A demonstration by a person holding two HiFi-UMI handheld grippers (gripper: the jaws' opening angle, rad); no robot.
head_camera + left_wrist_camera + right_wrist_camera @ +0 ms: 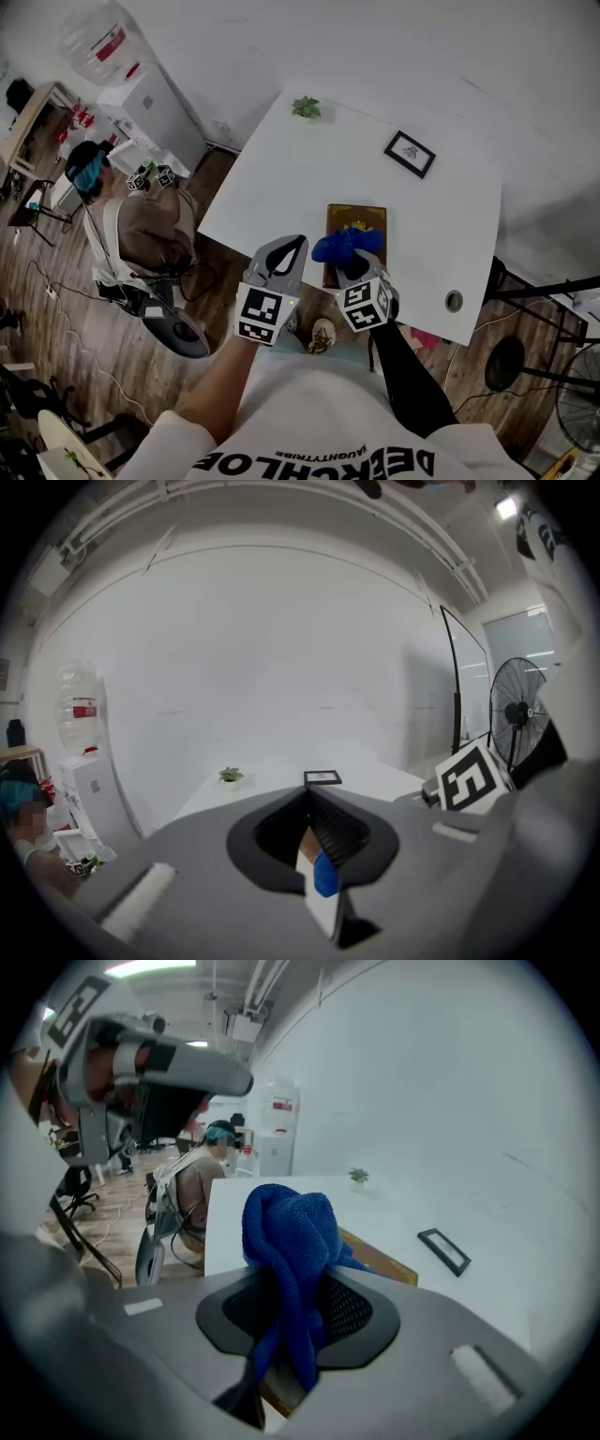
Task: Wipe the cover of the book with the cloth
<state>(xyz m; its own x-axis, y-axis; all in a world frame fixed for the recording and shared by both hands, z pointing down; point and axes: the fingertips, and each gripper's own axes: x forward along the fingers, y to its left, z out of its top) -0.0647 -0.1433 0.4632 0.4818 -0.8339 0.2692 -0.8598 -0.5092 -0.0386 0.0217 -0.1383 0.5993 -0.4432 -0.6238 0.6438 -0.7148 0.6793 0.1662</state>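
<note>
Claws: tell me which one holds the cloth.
The right claw: its jaws are shut on the blue cloth, over the book. The left claw is shut with nothing in it.

Bright, even indoor light, white table (pixel 272 187) nearly washed out in head view, ceiling lamp (pixel 507 506) glaring at upper right of left gripper view, fisheye bending and black corners in both gripper views, near foreground soft
</note>
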